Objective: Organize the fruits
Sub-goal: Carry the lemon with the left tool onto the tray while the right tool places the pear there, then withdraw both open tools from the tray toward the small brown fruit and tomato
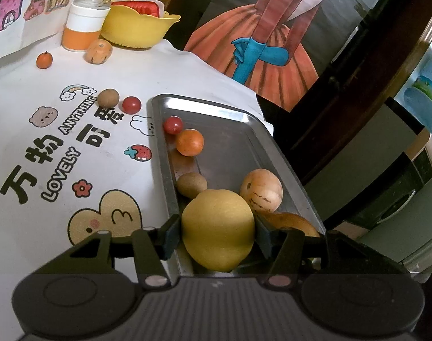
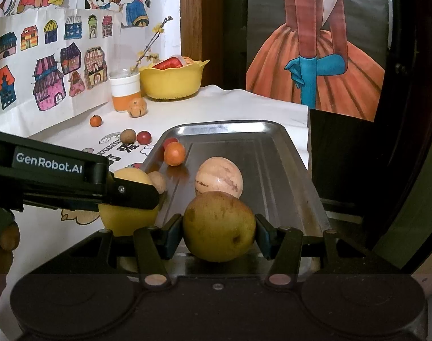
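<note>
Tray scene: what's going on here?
A person with two handheld grippers is sorting fruit into a metal tray. The left gripper is shut on a yellow pear, the right gripper on a brownish pear, both at the tray's near end. A tomato, orange, kiwi and melon already lie in it; four fruits remain on the tablecloth.

Left gripper (image 2: 130,196) hides half the yellow pear (image 2: 125,221).

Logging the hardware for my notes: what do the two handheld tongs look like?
Both tongs, left and right, are matte black with ribbed housings, angular linkage arms with silvery pivot pins, and dark blue-grey fingers. The left one's side reads "GenRobot.AI" in white.
</note>
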